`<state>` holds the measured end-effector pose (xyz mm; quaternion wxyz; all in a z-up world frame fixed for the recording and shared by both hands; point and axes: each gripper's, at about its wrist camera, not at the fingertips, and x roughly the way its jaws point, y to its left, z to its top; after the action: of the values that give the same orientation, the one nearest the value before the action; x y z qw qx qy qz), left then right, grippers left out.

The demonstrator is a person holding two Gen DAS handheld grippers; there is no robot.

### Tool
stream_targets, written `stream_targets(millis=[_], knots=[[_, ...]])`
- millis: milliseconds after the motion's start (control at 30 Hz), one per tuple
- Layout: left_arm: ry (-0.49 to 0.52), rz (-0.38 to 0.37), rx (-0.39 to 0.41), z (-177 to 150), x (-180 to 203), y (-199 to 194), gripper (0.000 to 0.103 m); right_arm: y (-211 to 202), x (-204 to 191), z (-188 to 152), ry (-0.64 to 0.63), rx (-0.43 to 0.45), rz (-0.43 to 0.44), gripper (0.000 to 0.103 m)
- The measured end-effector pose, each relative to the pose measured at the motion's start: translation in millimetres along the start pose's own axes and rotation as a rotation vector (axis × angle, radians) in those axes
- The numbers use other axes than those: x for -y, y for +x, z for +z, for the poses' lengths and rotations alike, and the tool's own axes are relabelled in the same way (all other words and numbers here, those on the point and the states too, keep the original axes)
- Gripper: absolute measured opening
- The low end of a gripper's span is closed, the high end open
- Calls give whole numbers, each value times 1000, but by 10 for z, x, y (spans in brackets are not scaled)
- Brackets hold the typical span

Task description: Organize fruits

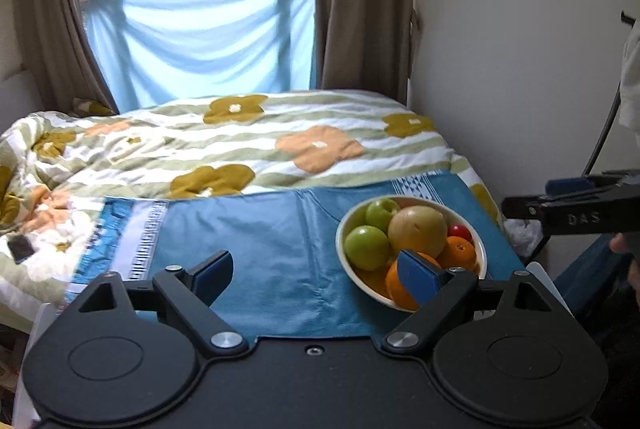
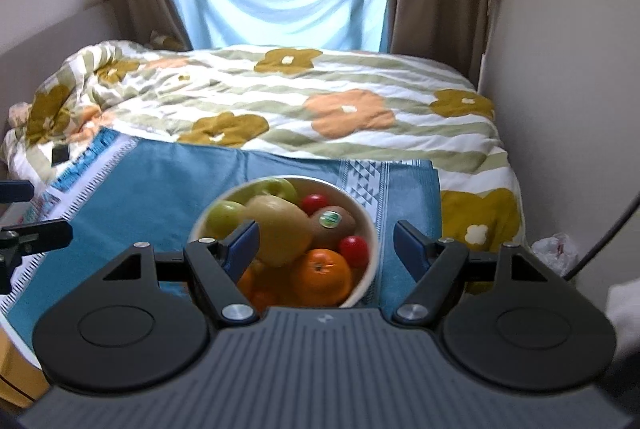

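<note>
Blue cloth (image 1: 260, 253) spread over table at bed's foot — work surface. White bowl (image 2: 366, 225) on its right part gathers fruit: pear (image 2: 280, 229), apples, oranges, kiwi, red tomatoes — sorting looks done. Right gripper (image 2: 324, 249) above bowl, tilted down, jaws spread, empty. Left gripper (image 1: 316, 275) beside bowl, spread, empty.

Bed (image 2: 460, 133), floral duvet (image 2: 320, 89), blue cloth (image 2: 160, 181)

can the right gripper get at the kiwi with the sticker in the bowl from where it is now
Probably yes. The right gripper is open and empty above the bowl, and the kiwi lies on top of the pile, uncovered, though a pear and small red fruits crowd it.
</note>
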<state>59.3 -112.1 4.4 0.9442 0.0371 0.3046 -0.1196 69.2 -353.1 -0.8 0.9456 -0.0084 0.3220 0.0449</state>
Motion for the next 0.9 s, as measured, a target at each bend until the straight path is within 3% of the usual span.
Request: stream_targets(millis=[133, 300, 500, 900], knots=[[-27, 42, 2, 8, -201, -261, 92, -336, -301, -2, 35, 5, -10, 90], [-21, 81, 26, -67, -435, -598, 93, -662, -673, -96, 80, 6, -15, 103], [-23, 129, 42, -206, -658, -855, 103, -856, -1013, -216, 76, 16, -64, 103], [-20, 151, 41, -355, -804, -993, 103, -934, -1315, -410, 87, -17, -128, 103]])
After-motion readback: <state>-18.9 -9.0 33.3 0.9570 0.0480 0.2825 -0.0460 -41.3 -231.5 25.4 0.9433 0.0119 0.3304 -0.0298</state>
